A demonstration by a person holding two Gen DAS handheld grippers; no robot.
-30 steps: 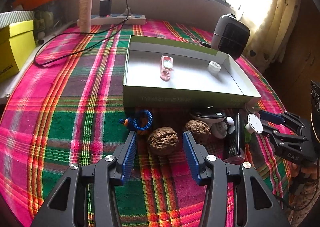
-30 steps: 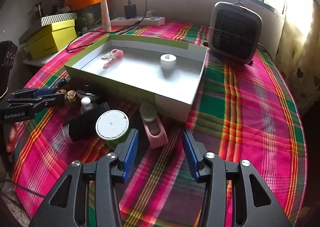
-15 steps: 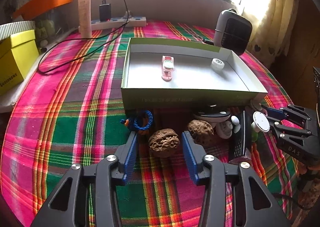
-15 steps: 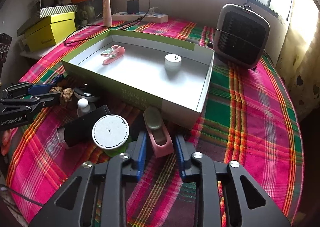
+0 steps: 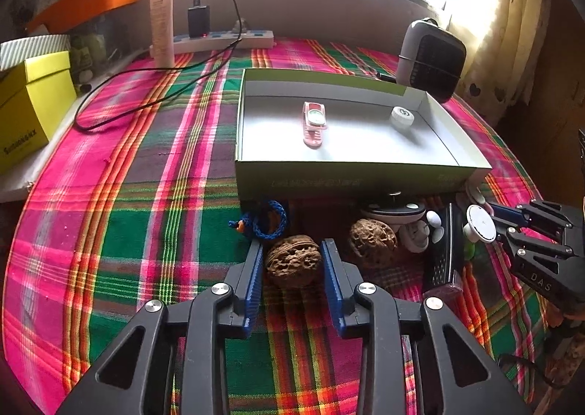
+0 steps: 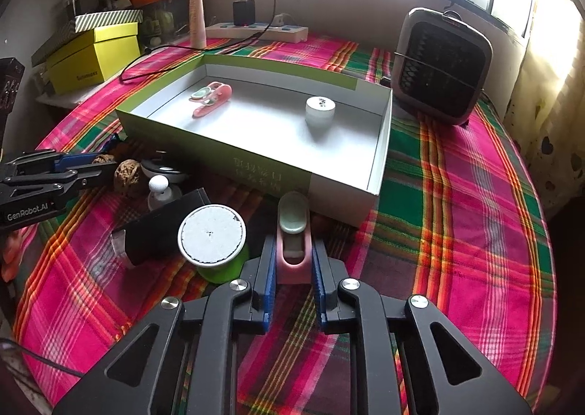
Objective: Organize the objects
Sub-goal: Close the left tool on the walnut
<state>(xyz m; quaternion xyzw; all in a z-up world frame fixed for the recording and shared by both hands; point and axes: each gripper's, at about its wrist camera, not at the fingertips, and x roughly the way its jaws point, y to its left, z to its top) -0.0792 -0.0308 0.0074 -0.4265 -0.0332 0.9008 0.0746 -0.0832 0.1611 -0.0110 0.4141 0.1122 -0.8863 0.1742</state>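
Observation:
My left gripper point(image 5: 292, 261) is shut on a brown walnut point(image 5: 292, 260) that rests on the plaid cloth, just in front of the green box point(image 5: 351, 179). A second walnut point(image 5: 372, 240) lies to its right. My right gripper point(image 6: 292, 261) is shut on a pink clip-like object point(image 6: 293, 250) on the cloth at the box's near corner point(image 6: 340, 203). Inside the box lie a pink clipper point(image 6: 211, 97) and a small white jar point(image 6: 320, 108). The right gripper also shows at the right edge of the left wrist view point(image 5: 512, 221).
In front of the box lie a blue cord loop point(image 5: 268, 221), a white spool with a green base point(image 6: 212, 237), a black grater-like block point(image 5: 442, 250) and small white items point(image 5: 396, 212). A heater point(image 6: 440, 65), power strip point(image 5: 223, 40) and yellow box point(image 6: 95, 55) stand behind.
Both grippers have closed: the left jaws came in onto the walnut, and the right gripper moved forward and shut on the pink clip-like object.

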